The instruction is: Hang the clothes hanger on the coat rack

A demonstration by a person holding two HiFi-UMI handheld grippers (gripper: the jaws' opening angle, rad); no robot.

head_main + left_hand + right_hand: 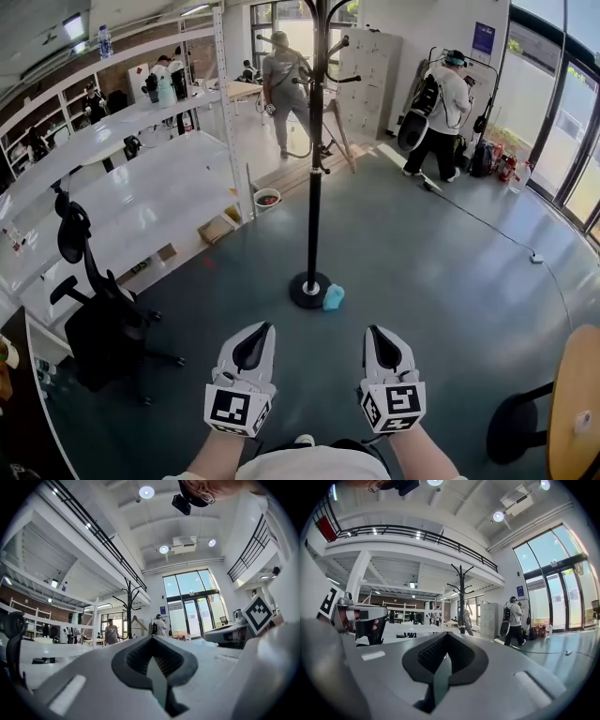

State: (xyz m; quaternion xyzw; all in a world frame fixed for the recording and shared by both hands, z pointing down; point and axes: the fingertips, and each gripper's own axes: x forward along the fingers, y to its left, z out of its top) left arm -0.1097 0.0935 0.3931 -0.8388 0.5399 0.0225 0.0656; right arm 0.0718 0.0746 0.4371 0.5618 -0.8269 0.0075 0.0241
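The black coat rack stands on a round base on the grey floor, straight ahead of both grippers. It also shows far off as a coat rack in the left gripper view and as a coat rack in the right gripper view. A pale wooden hanger-like shape sits just right of the rack; I cannot tell if it hangs there. My left gripper and right gripper are held side by side, low and well short of the base. Both are shut with nothing between the jaws.
A small blue object lies against the rack's base. A black office chair and white shelving fill the left. A round wooden tabletop is at the right edge. Two people stand beyond the rack. A cable crosses the floor.
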